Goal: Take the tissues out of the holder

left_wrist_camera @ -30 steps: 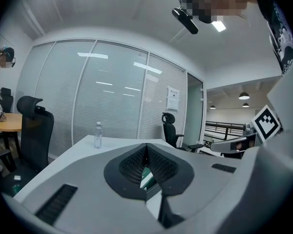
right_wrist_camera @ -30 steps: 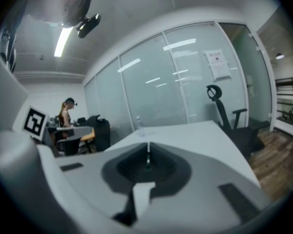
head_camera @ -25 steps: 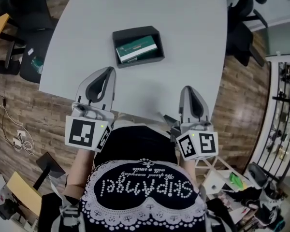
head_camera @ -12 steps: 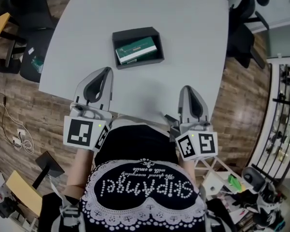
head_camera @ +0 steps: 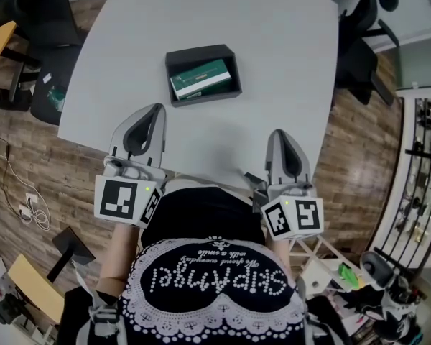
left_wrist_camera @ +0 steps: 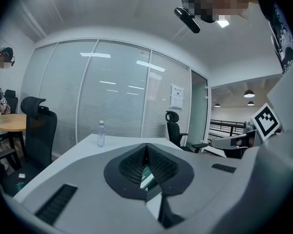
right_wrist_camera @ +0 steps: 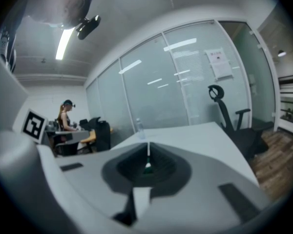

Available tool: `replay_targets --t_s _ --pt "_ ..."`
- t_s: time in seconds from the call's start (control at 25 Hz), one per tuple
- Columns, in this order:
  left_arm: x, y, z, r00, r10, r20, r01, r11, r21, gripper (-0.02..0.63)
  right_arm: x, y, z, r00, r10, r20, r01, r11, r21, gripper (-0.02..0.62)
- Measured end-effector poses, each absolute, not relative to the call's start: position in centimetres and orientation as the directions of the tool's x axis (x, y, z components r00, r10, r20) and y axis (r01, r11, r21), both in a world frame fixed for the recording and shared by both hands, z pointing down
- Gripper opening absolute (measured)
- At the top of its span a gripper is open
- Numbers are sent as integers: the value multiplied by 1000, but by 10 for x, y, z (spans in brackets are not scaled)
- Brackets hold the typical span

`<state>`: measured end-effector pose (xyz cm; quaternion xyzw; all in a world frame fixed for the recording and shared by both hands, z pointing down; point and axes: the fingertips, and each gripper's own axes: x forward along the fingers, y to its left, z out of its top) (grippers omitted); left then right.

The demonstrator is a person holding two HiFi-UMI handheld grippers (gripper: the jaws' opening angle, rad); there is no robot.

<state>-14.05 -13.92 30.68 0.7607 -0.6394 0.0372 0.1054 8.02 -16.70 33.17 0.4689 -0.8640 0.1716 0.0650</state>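
Two grippers are hanging low in the frame of the head view, both over the near edge of the grey table (head_camera: 273, 42).
- Left gripper (head_camera: 155, 109): sitting lower left of centre, tips pointing up-frame toward the holder. In its own view the pads are pressing together with nothing caught between them.
- Right gripper (head_camera: 279, 134): sitting lower right of centre, also pointing up-frame. Its own view is showing the jaws drawn together to a hairline seam, gripping nothing.
- Black holder (head_camera: 200, 52): resting on the table in the upper middle of the frame, well apart from both grippers and nearer the left one.
- Green tissue pack (head_camera: 200, 78): lying flat inside the holder, slightly skewed, filling much of the tray. A sliver of green is peeking through the opening below each gripper's pads in the gripper views.
- Water bottle (left_wrist_camera: 101, 133): standing upright at the far end of the table, left of centre in the left gripper view.
- Black office chair (head_camera: 39, 9): standing at the upper left, off the table; second chair (head_camera: 359, 45) at the upper right.
- Wooden floor (head_camera: 29, 142): showing down the left side.
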Motion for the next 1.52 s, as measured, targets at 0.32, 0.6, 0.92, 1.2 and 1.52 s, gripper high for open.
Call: replay_targets --t_s 0.32,0.6,0.92,1.2,1.52 --pt "-146 -144 306 178 -966 188 -982 -161 102 23 85 -169 333 -540 -794 281 -840 488 -236 34" --pt "-153 -164 307 189 -960 207 -981 -174 87 107 93 -176 336 -526 -799 291 -849 471 -242 34" --pt "-140 -179 320 336 -899 280 -941 -335 52 199 97 -171 338 -487 -821 299 -871 429 -242 34" --pt "-132 -205 330 389 -868 308 -915 -403 19 225 110 -169 343 -442 -837 322 -894 378 -242 34" --pt "-125 -235 351 427 -829 360 -887 -462 -13 238 117 -166 348 -400 -849 344 -911 329 -247 34"
